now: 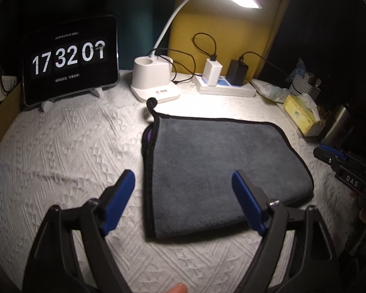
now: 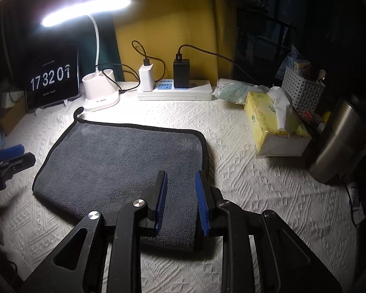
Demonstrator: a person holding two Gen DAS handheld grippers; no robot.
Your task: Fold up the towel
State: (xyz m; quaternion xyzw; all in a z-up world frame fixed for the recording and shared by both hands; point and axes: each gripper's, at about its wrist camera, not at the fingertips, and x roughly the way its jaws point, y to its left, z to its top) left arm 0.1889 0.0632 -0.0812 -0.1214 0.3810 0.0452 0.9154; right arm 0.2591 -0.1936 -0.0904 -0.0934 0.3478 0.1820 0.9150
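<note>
Left fingers [image 1: 129,185] wide, right fingers [image 2: 162,185] narrow, both empty above folded towel [image 2: 114,161].

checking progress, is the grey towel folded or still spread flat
Folded: the grey towel lies doubled, with stacked edges showing a purple layer on one side.

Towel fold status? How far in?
Done: the gray towel lies doubled on the white cloth, layered edges at its left side. In hand: nothing; left gripper and right gripper are both open above it. Left: possibly another fold.
</note>
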